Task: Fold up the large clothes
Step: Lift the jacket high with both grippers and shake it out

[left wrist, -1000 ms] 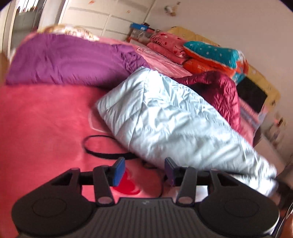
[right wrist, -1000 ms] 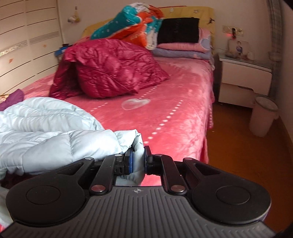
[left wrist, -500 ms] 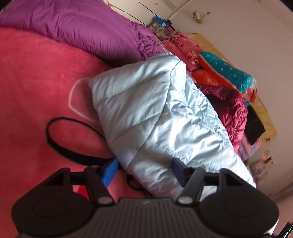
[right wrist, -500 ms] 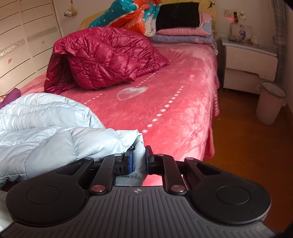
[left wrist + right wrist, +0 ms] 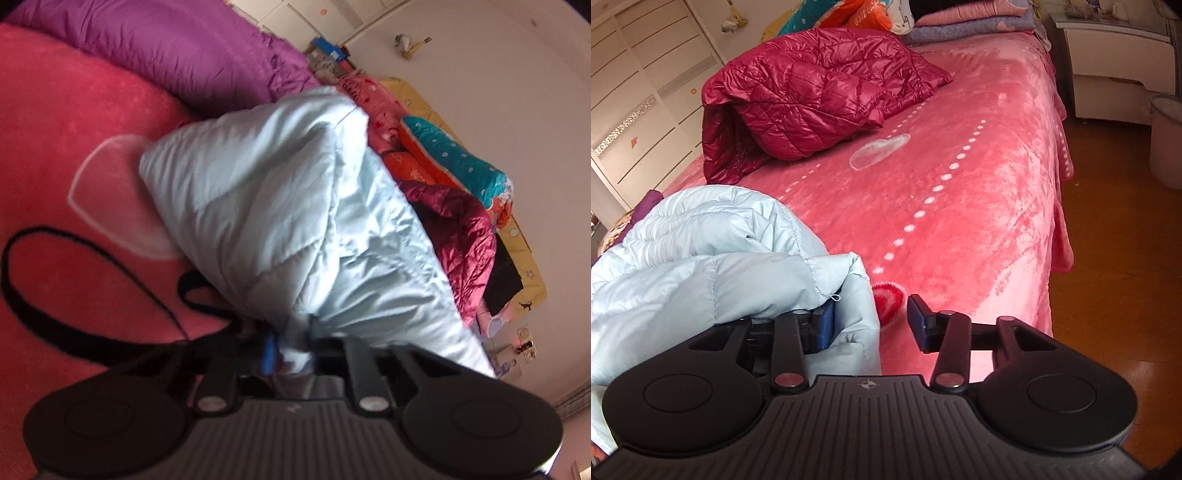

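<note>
Only the left wrist view shows a purple quilt (image 5: 177,55) at upper left and a black strap (image 5: 55,314) looped on the pink bed (image 5: 55,129); only the right wrist view shows the wooden floor (image 5: 1108,258) at right. The left claw (image 5: 291,354), at lower centre, is pinched on the pale blue puffer jacket (image 5: 277,206) heaped mid-frame. The right claw (image 5: 871,325) is spread wide, its left pad touching the jacket's edge at lower left, in front of a maroon jacket (image 5: 812,96).

White wardrobe (image 5: 646,110), white nightstand (image 5: 1119,74), wooden floor (image 5: 1108,277), pale wall (image 5: 498,92)
</note>
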